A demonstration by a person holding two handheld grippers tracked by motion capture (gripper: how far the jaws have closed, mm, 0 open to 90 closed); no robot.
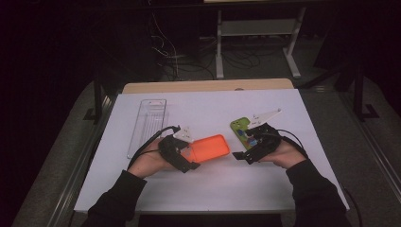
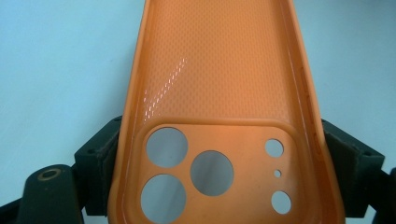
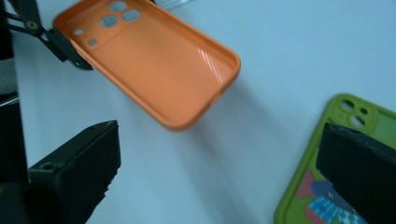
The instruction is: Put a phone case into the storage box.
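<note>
High view, nearest the person: left claw (image 1: 189,158) clamped on the camera-hole end of an orange phone case (image 1: 210,148), jaws pressing its two long edges, the case pointing away to the right over the white table (image 1: 213,189). In the left gripper view, the orange phone case (image 2: 219,93) hollow side up, camera cut-outs closest, black jaws tight against both edges. Just to the right, right claw (image 1: 243,150) spread wide, holding nothing; in the right gripper view, jaws far apart over bare table, one jaw overlapping the near end of a green phone case (image 3: 303,196) lying flat, possibly without touching it. Farther back on the left, a clear plastic tray (image 1: 147,125), well apart from both cases.
</note>
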